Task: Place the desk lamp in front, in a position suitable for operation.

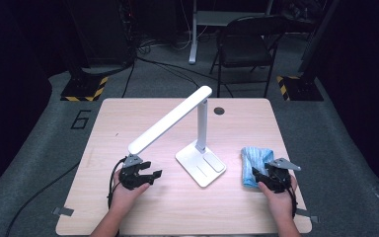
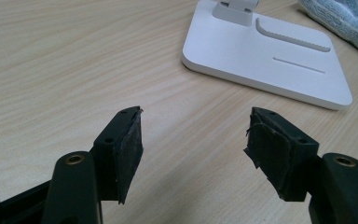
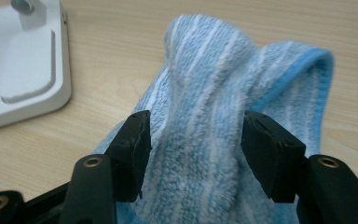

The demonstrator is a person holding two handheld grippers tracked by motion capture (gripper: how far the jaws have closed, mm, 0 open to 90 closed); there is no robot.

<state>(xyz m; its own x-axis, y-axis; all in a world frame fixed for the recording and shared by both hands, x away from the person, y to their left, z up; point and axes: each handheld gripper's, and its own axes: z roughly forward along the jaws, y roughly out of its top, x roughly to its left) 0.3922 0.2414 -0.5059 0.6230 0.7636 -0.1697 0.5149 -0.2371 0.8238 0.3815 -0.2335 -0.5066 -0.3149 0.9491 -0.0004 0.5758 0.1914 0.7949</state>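
Note:
A white desk lamp (image 1: 201, 129) stands mid-table, its long head (image 1: 170, 121) slanting down to the left over its flat base (image 1: 201, 165). My left gripper (image 1: 154, 174) lies left of the base with its jaws open above bare wood (image 2: 193, 135); the base (image 2: 270, 51) lies just ahead of them. A blue striped cloth (image 1: 254, 158) is bunched right of the lamp. My right gripper (image 1: 259, 174) sits at its near end. In the right gripper view both pads (image 3: 196, 135) touch a raised fold of the cloth (image 3: 214, 70), with the base's corner (image 3: 18, 60) at the upper left.
The light wooden table (image 1: 128, 207) has a round cable hole (image 1: 219, 110) near its far edge. Beyond it stand a dark folding chair (image 1: 246, 44) and stands with yellow-black bases (image 1: 84, 89). Cables run over the grey floor.

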